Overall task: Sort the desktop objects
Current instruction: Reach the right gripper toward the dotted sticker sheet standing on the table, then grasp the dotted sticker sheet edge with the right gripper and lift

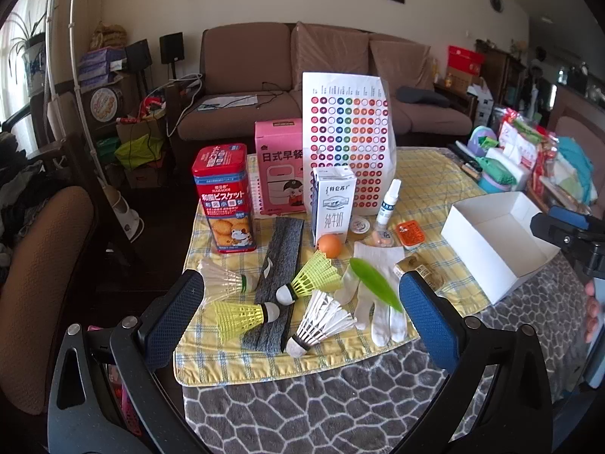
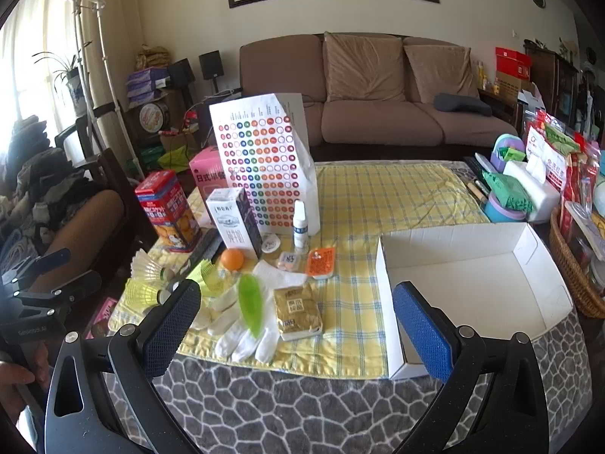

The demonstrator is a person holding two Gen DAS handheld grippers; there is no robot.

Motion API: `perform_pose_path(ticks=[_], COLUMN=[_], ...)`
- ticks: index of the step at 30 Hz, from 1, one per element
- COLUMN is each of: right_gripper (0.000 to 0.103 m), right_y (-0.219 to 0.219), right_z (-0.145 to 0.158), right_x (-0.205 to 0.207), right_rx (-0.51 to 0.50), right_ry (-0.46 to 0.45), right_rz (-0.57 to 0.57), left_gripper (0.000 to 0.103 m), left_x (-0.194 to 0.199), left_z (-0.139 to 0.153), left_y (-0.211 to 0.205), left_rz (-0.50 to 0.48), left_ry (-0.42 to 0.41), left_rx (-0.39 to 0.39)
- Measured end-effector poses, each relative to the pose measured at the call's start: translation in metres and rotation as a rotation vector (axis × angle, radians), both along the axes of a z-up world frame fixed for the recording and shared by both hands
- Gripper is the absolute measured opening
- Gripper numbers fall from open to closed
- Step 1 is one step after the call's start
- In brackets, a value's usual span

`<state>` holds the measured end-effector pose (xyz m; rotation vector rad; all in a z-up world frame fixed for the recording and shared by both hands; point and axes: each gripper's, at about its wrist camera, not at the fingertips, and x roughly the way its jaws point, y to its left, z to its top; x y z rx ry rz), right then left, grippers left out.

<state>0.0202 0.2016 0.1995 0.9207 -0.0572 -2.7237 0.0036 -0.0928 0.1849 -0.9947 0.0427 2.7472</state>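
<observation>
Several shuttlecocks, yellow (image 1: 242,316) and white (image 1: 321,321), lie on a grey headband (image 1: 278,280) on the yellow cloth (image 2: 363,204). A white glove (image 1: 372,295) with a green leaf-shaped piece (image 2: 250,302) lies beside them, next to a gold packet (image 2: 298,312). An orange ball (image 1: 329,246), milk carton (image 1: 333,206), red biscuit tin (image 1: 225,198), spray bottle (image 2: 300,225) and orange tub (image 2: 320,263) stand behind. An empty white box (image 2: 472,283) sits at right. My left gripper (image 1: 302,317) is open above the shuttlecocks. My right gripper (image 2: 298,325) is open, near the glove and box.
A pink box (image 1: 278,166) and a dotted colour chart (image 1: 346,140) stand at the back. Packets, a tissue box (image 2: 529,189) and a wicker basket (image 2: 574,276) crowd the right edge. A chair (image 1: 41,265) stands left. A grey patterned mat (image 2: 302,408) covers the near table.
</observation>
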Motion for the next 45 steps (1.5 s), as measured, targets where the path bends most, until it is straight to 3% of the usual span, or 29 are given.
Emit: perform_pose_path(ticks=[7, 16, 22, 26, 36, 38, 41, 42, 45], right_gripper=[0.103, 0.103, 0.103, 0.103, 0.102, 0.096, 0.058, 0.044, 0.038], right_y=[0.004, -0.002, -0.012, -0.023, -0.036, -0.035, -0.034, -0.035, -0.037], right_z=[0.024, 0.033, 0.010, -0.002, -0.033, -0.038, -0.039, -0.039, -0.036], right_x=[-0.051, -0.150, -0.212, -0.233, -0.272, -0.278, -0.281, -0.280, -0.275], right_rx=[-0.059, -0.081, -0.115, -0.108, -0.085, -0.124, -0.153, -0.149, -0.122], right_ry=[0.033, 0.033, -0.003, 0.008, -0.035, -0.048, -0.057, -0.055, -0.035], right_rz=[0.037, 0.115, 0.178, 0.231, 0.341, 0.357, 0.365, 0.367, 0.384], left_gripper=[0.103, 0.103, 0.103, 0.103, 0.103, 0.103, 0.102, 0.095, 0.073], left_x=[-0.059, -0.172, -0.235, -0.260, -0.287, -0.288, -0.287, -0.285, -0.285], left_z=[0.027, 0.045, 0.033, 0.023, 0.002, 0.000, 0.000, 0.001, 0.004], left_y=[0.012, 0.024, 0.035, 0.042, 0.066, 0.071, 0.073, 0.073, 0.074], left_rz=[-0.074, -0.129, -0.212, -0.257, -0.370, -0.376, -0.397, -0.409, -0.399], left_ry=[0.045, 0.092, 0.076, 0.051, 0.037, 0.037, 0.048, 0.054, 0.060], left_rx=[-0.013, -0.068, -0.082, -0.044, -0.090, -0.092, -0.072, -0.062, -0.064])
